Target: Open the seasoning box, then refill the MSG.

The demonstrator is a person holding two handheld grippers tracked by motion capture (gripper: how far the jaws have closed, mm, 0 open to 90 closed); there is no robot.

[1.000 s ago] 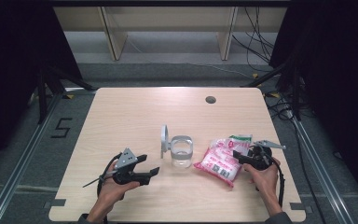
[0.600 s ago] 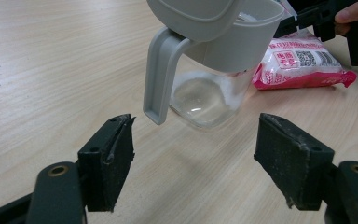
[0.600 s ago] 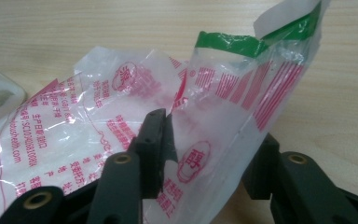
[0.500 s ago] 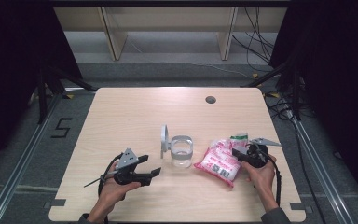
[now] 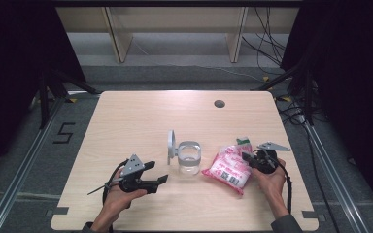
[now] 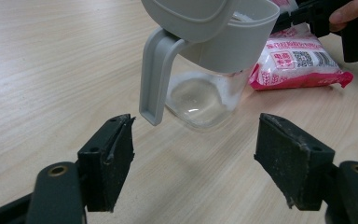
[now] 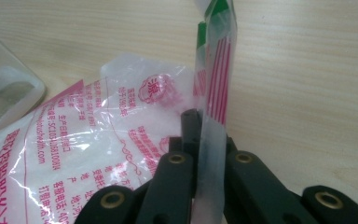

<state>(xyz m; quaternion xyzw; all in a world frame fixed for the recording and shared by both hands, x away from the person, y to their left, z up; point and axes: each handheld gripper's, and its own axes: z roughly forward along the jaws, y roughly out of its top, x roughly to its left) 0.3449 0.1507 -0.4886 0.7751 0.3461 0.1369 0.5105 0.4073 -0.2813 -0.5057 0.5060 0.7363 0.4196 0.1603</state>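
Note:
A pink-and-white plastic bag lies right of centre on the wooden table. My right gripper has just been closing and is now shut on the bag's sealed top edge, which stands pinched between the jaws in the right gripper view. The rest of the bag spreads out to the left there. A clear jar with a grey flip lid standing open sits mid-table. My left gripper rests open near the front edge, jaws apart and empty, facing the jar.
A dark round hole sits in the tabletop at the back right. Shelf legs stand beyond the table's far edge, and cables run on the floor at the right. Bare wood stretches across the table's back and left.
The right gripper's jaws have closed onto the bag's top edge after shifting slightly toward the bag. The left gripper, jar and lid have stayed where they were.

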